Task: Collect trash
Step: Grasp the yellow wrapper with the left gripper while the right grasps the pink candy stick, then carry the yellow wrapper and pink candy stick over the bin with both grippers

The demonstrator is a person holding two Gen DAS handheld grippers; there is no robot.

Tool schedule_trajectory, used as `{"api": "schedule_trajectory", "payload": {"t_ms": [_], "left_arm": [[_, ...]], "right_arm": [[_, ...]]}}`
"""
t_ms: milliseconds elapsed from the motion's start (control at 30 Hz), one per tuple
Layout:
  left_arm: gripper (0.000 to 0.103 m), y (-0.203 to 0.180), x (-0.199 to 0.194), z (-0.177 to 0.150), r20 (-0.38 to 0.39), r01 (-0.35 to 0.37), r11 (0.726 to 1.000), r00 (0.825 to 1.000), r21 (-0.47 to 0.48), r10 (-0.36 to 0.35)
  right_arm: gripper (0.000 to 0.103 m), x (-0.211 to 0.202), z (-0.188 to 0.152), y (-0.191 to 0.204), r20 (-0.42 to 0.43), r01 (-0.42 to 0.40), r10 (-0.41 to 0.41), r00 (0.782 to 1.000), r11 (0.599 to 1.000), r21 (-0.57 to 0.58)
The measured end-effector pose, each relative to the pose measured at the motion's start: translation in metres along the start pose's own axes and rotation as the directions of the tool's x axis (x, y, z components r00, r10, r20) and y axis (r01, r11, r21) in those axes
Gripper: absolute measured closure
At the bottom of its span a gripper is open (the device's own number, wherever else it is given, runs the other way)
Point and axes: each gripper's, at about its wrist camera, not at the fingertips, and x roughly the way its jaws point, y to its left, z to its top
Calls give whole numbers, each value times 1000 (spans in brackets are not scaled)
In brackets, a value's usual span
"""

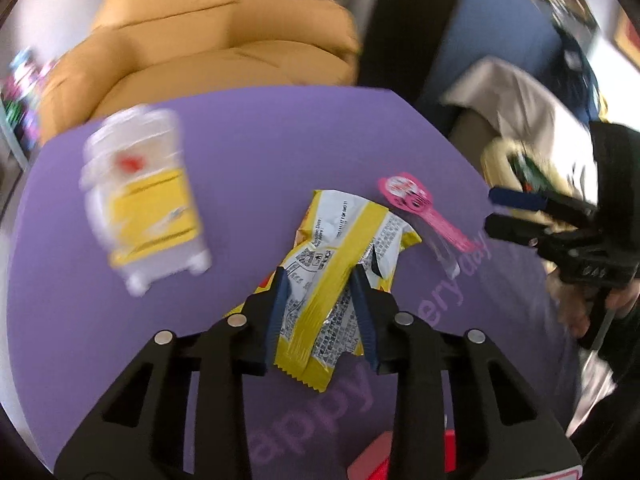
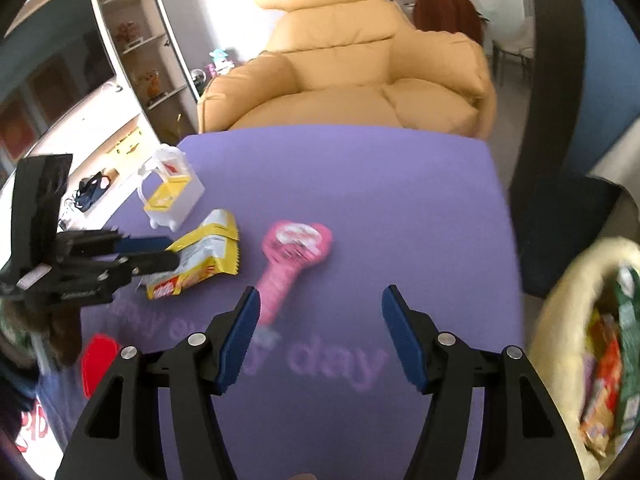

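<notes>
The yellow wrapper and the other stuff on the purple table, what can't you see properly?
- Yellow wrapper: left wrist view, small print unreadable; the left gripper covers its sides.
- White toy bin: left wrist view, smeared by blur; label unreadable.
- Pink wrapper: right wrist view, blurred; picture unclear.
- Basket: right wrist view, cut off by the edge; contents blurred.
- Red thing: right wrist view, partly hidden behind the right gripper.
</notes>
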Motion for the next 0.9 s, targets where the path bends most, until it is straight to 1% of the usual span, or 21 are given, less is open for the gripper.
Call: {"api": "schedule_trajectory", "payload": {"t_ms": [33, 67, 100, 200, 267, 333, 367, 400, 433, 467, 500, 533, 567, 600, 700, 733, 767, 833, 900], "left_arm": [[74, 4, -4, -2, 13, -9, 1000, 1000, -27, 9], [81, 10, -11, -6, 34, -21, 998, 999, -66, 23], [83, 12, -14, -8, 44, -27, 996, 999, -87, 31], [83, 21, -25, -18, 71, -8, 987, 997, -163, 20], [83, 21, -25, -23, 76, 1, 984, 997, -176, 12], [83, 19, -23, -26, 72, -2, 985, 997, -172, 15], [83, 20, -21, -26, 65, -5, 985, 998, -171, 16], [83, 21, -22, -26, 60, -8, 986, 998, -168, 19], [83, 19, -20, -25, 52, -18, 988, 998, -153, 26], [83, 17, -20, -24, 49, -33, 990, 998, -138, 40], [81, 14, -19, -23, 51, -48, 990, 997, -130, 55], [75, 12, -19, -22, 50, -63, 991, 996, -122, 70], [65, 11, -19, -20, 41, -65, 992, 997, -110, 70], [62, 9, -18, -19, 37, -60, 993, 997, -102, 65], [58, 0, -22, -13, 45, -69, 996, 996, -50, 71], [52, -3, -22, -11, 48, -80, 996, 995, -29, 82], [50, -7, -21, -8, 46, -102, 995, 994, 6, 101], [50, -11, -14, -5, 19, -136, 989, 991, 50, 135], [50, -13, -2, -4, -19, -184, 980, 982, 78, 186]], "right_arm": [[43, 7, 4, 4, -7, 2, -2, 1000, 1000, -4], [43, 14, 8, 8, -17, 4, -4, 1000, 1000, -8], [43, 25, 13, 12, -33, 11, -12, 999, 1000, -12], [43, 49, 21, 18, -77, 44, -45, 996, 999, -12], [43, 64, 24, 20, -109, 70, -72, 991, 997, -22], [43, 68, 25, 22, -102, 90, -94, 990, 995, -51], [43, 70, 26, 26, -94, 117, -125, 988, 990, -83], [46, 70, 26, 30, -86, 141, -151, 985, 984, -112], [54, 70, 26, 31, -83, 146, -157, 984, 981, -128], [54, 69, 26, 31, -88, 139, -152, 985, 981, -132], [54, 65, 26, 30, -91, 108, -119, 989, 987, -120], [54, 62, 25, 29, -92, 88, -98, 991, 990, -110], [54, 58, 24, 28, -90, 80, -89, 992, 991, -104], [54, 51, 21, 27, -83, 74, -82, 993, 992, -100], [54, 30, 10, 24, -64, 50, -55, 996, 995, -87], [54, 27, 7, 23, -62, 44, -49, 997, 995, -84], [54, 22, 4, 22, -59, 41, -45, 997, 996, -81], [54, 15, -4, 20, -58, 44, -48, 997, 996, -75], [54, 7, -14, 18, -54, 46, -50, 997, 997, -69]]}}
